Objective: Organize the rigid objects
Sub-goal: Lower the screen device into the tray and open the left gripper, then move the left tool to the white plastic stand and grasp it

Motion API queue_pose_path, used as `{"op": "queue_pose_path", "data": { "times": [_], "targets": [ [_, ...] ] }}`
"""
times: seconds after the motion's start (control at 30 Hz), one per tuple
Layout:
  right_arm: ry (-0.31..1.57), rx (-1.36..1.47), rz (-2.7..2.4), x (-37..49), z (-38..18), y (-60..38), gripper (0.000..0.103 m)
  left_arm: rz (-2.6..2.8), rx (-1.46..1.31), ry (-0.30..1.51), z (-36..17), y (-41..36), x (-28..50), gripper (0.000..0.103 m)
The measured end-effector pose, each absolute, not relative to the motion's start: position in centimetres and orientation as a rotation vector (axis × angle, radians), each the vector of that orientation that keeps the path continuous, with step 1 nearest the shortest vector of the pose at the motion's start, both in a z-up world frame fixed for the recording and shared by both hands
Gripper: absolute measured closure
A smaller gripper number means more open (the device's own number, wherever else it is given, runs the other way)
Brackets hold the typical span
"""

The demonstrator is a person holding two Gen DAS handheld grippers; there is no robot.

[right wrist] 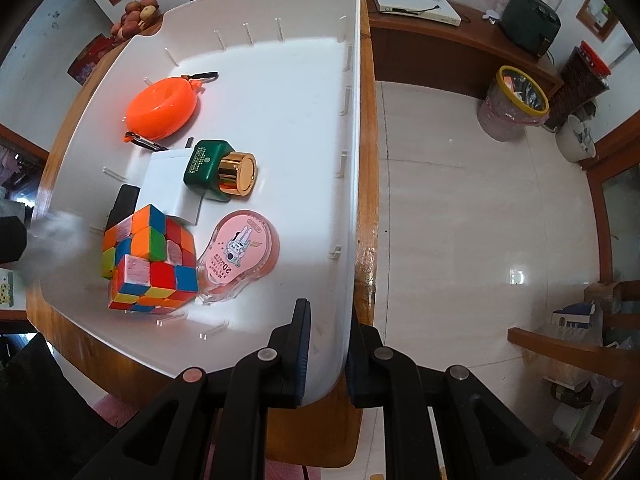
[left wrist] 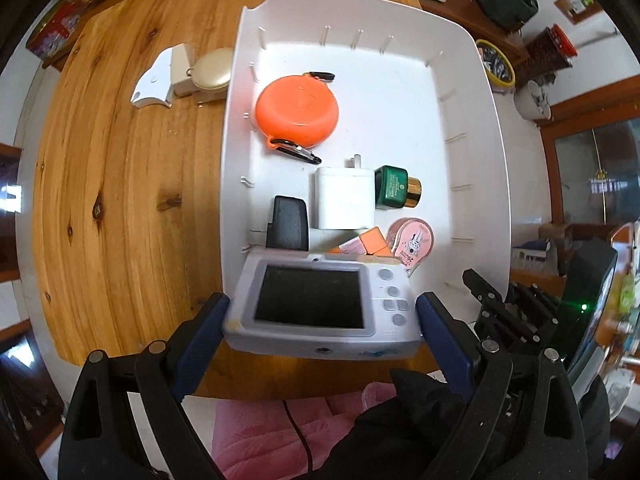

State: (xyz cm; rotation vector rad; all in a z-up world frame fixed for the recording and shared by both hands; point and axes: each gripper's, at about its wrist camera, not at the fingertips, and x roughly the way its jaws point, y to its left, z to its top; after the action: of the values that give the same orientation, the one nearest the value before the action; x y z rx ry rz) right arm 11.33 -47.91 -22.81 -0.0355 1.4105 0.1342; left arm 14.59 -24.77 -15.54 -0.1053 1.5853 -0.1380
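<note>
My left gripper [left wrist: 322,320] is shut on a light grey digital camera [left wrist: 320,304], held above the near edge of the white bin [left wrist: 472,92]. Inside the bin lie an orange round case [left wrist: 298,110], a white charger [left wrist: 344,198], a green bottle with a gold cap [left wrist: 396,188], a black adapter [left wrist: 288,224], a pink correction tape [left wrist: 412,242] and a colour cube [right wrist: 150,260]. My right gripper [right wrist: 328,344] is shut on the bin's near right wall [right wrist: 352,184]. The camera appears as a grey blur [right wrist: 56,240] at the left of the right wrist view.
The bin rests on a wooden table [left wrist: 120,184]. Left of the bin lie a white box [left wrist: 182,70], a cream oval case [left wrist: 212,68] and a white plastic piece [left wrist: 150,84]. A bin with a yellow rim [right wrist: 518,100] stands on the tiled floor to the right.
</note>
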Motion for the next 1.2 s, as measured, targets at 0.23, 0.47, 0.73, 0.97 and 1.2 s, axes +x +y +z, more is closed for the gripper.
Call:
{"op": "queue_pose_path", "data": {
  "times": [0.23, 0.47, 0.73, 0.97, 1.2],
  "targets": [
    [1.422, -0.015, 0.103, 11.4, -23.0, -47.8, 0.086, -0.16, -0.059, 1.551, -14.7, -24.9, 15.3, 0.009],
    [1.431, 0.019, 0.051, 11.4, -23.2, -47.9, 0.087, -0.089, -0.011, 1.522, -14.4, -23.0, 15.9, 0.009],
    [1.441, 0.098, -0.036, 11.4, -23.5, -48.4, 0.089, 0.008, 0.078, 1.432, -13.3, -19.3, 16.6, 0.009],
    [1.447, 0.149, -0.137, 11.2, -23.6, -48.7, 0.089, 0.038, 0.099, 1.394, -12.7, -14.9, 17.6, 0.009],
    [1.44, 0.195, -0.225, 11.0, -23.4, -48.8, 0.089, 0.031, 0.083, 1.41, -13.2, -10.6, 19.2, 0.009]
  ]
}}
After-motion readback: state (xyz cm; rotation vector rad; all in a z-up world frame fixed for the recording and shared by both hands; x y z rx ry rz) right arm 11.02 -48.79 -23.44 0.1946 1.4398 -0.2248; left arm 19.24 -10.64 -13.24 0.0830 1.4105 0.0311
